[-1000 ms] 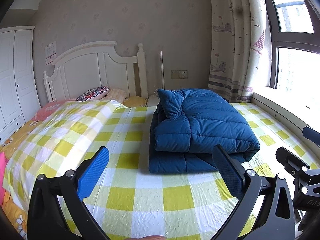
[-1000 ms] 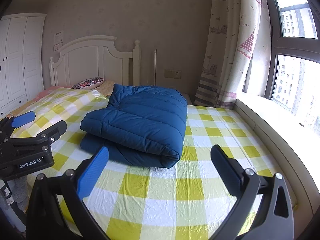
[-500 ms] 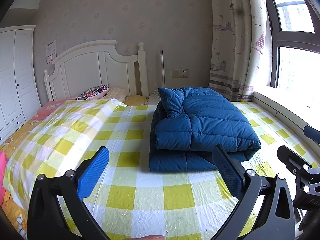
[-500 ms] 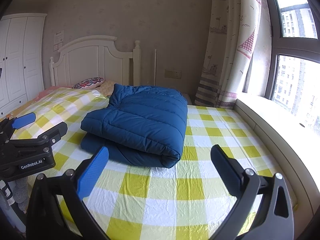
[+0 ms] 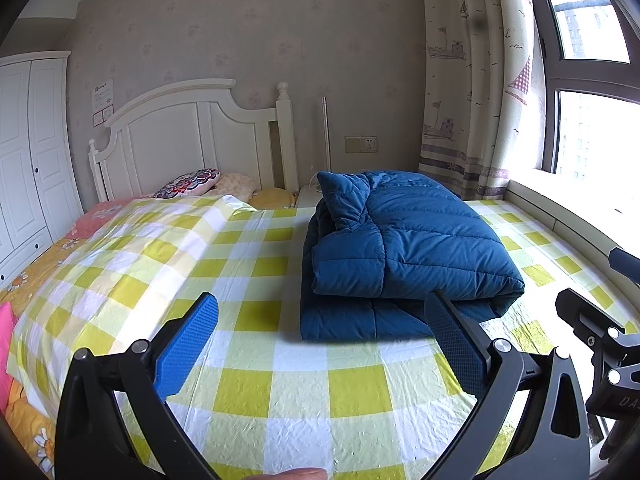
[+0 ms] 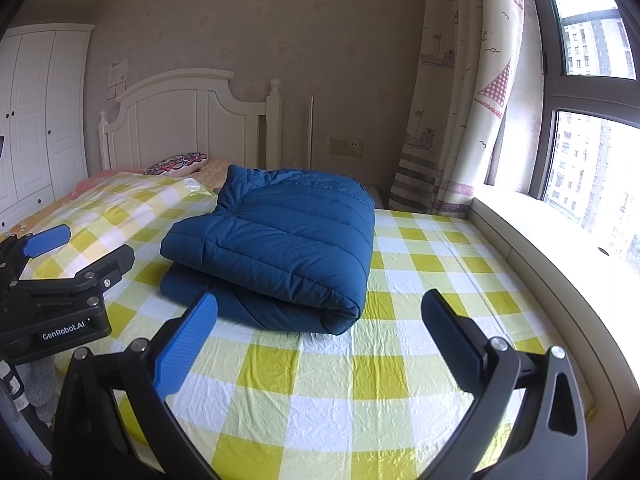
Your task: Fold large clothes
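Left wrist view: blue quilted down jacket [image 5: 404, 252], folded into a thick bundle, lying on the yellow-and-white checked sheet [image 5: 296, 392] of the bed, toward the window side.

Item state: folded over on itself in layers, a lower layer showing under the upper roll at the near edge; collar or hood end points toward the white headboard [image 5: 180, 136]. Nothing holds it.

Left gripper [image 5: 322, 344]: jaws spread wide, empty, clear of the cloth. The jacket sits ahead of the jaws and offset toward the right finger, whose tip overlaps the jacket's near edge in the picture only; contact is not evident.

Right wrist view: right gripper [image 6: 320, 340], jaws likewise parted and empty. The jacket [image 6: 276, 248] lies ahead and toward the left finger, its rolled near corner beyond the fingertips, apart from them. The left gripper's body shows at the left edge, beside the bed.

Step, as judged: folding appears finished or nearly so; both tools hang back from the bundle.

Next move, as judged: either no further grasp, or a light press to flatten the puffy top layer, which looks liable to spring open.
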The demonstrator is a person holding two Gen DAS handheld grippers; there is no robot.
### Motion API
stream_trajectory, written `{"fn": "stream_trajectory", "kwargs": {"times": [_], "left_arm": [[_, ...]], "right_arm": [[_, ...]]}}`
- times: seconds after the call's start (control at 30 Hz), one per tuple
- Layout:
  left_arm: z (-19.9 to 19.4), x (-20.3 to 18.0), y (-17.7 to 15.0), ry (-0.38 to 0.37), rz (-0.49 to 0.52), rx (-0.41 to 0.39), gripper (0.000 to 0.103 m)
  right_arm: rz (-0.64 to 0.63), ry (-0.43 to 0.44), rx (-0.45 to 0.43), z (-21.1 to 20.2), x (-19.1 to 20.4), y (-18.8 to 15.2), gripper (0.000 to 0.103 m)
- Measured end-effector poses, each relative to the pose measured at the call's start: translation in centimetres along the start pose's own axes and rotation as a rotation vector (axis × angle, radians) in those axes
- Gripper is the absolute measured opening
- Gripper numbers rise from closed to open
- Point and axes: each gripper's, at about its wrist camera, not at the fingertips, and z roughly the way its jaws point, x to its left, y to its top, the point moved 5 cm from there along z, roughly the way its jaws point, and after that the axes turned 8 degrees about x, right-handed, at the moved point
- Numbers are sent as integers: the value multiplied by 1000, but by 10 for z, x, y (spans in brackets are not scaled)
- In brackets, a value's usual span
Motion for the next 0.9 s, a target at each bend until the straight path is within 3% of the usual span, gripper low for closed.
{"fn": "stream_trajectory", "kwargs": {"times": [0.9], "left_arm": [[-1,-1,-2,-7,16,-2,99]], "right_arm": [[-19,17,19,8,-2,-5,101]]}}
